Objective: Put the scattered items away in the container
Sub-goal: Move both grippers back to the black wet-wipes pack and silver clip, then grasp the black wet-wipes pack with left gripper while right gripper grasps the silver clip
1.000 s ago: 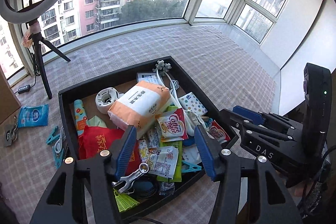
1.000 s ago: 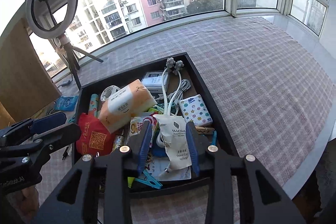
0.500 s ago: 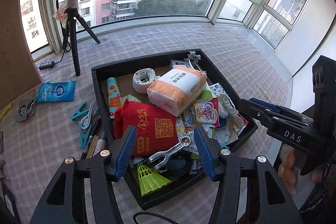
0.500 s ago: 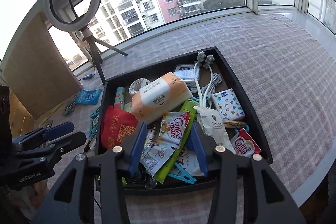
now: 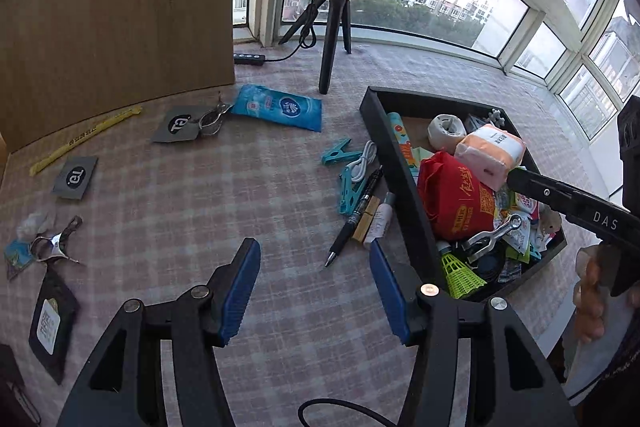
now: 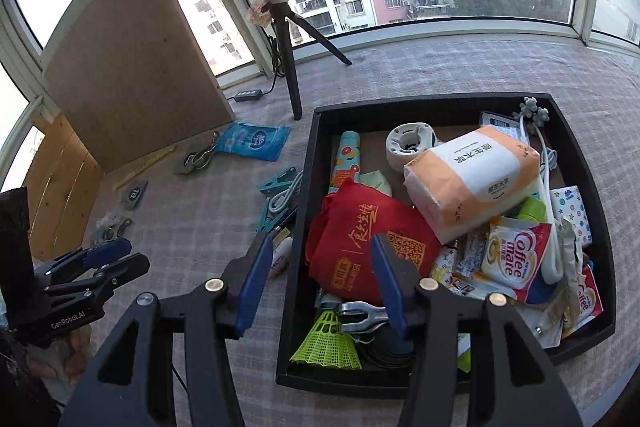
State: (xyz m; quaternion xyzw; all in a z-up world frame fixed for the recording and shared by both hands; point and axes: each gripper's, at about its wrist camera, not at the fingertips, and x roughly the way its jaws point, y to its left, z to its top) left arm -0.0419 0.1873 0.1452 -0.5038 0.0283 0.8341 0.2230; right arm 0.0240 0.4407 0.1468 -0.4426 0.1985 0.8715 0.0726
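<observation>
Black tray, heaped with clutter

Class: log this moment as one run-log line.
left gripper: open, empty | right gripper: open, empty | tray: crowded | pen: outside

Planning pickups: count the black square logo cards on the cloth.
2. One card lies beside the blue wipes pack, under a metal clip; the other card lies near the yellow strip. Others may hide in the tray.

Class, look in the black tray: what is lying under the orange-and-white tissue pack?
The tissue pack rests tilted on a red bag and a Coffee-mate sachet, inside the black tray. A green item peeks out beside it. Anything directly beneath is covered.
</observation>
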